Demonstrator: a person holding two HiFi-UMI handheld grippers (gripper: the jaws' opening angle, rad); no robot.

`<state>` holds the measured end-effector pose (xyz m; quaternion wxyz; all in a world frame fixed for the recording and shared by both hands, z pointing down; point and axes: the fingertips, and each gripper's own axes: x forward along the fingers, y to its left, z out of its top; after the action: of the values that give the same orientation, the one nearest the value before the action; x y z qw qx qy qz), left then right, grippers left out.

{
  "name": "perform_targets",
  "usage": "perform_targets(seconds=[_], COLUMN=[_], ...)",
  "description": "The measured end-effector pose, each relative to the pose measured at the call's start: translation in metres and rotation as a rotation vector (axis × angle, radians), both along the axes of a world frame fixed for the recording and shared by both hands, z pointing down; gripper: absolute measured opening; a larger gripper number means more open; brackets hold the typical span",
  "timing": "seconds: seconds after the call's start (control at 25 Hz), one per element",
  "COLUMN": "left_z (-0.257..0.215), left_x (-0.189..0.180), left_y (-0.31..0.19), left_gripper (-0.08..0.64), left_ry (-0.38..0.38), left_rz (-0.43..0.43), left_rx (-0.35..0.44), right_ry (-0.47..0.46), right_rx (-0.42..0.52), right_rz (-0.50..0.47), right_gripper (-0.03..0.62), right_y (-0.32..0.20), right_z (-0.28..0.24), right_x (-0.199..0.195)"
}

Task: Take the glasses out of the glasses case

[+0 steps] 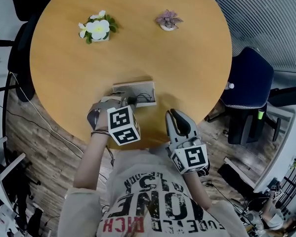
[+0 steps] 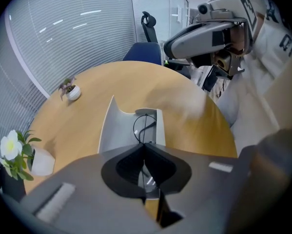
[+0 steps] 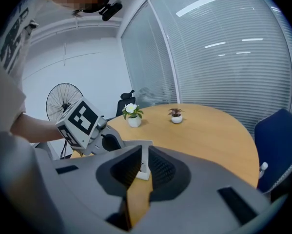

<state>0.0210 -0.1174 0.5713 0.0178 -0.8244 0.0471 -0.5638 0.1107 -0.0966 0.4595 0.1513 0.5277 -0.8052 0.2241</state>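
Observation:
An open grey glasses case (image 1: 147, 89) lies near the front of the round wooden table (image 1: 187, 63). Thin black-framed glasses (image 1: 143, 98) rest inside it. My left gripper (image 1: 129, 101) points steeply down into the case. In the left gripper view its jaws (image 2: 145, 145) are shut on the thin wire of the glasses (image 2: 134, 126), above the case's lid (image 2: 117, 130). My right gripper (image 1: 172, 113) hovers at the table's front edge, right of the case and apart from it. Its jaws (image 3: 142, 152) stand slightly open with nothing between them; a corner of the case (image 3: 144, 172) shows beyond the gap.
A white pot with white flowers (image 1: 97, 29) and a small purple plant (image 1: 168, 20) stand at the far side of the table. A blue chair (image 1: 249, 83) stands to the right, a dark chair (image 1: 19, 63) to the left. A fan (image 3: 63, 99) stands behind.

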Motion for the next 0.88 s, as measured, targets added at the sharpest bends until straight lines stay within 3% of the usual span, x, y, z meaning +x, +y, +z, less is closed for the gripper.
perform_targets(seconds=[0.44, 0.88], left_z=[-0.041, -0.087], left_x=[-0.012, -0.024], left_y=[0.000, 0.005], left_gripper=[0.018, 0.017], left_ry=[0.097, 0.200], left_rz=[-0.119, -0.157], left_rx=[0.113, 0.207], right_ry=[0.007, 0.014], right_rx=[0.044, 0.095], right_rz=[0.006, 0.016], right_gripper=[0.049, 0.048], right_y=[0.007, 0.011], right_z=[-0.014, -0.032], right_x=[-0.008, -0.026])
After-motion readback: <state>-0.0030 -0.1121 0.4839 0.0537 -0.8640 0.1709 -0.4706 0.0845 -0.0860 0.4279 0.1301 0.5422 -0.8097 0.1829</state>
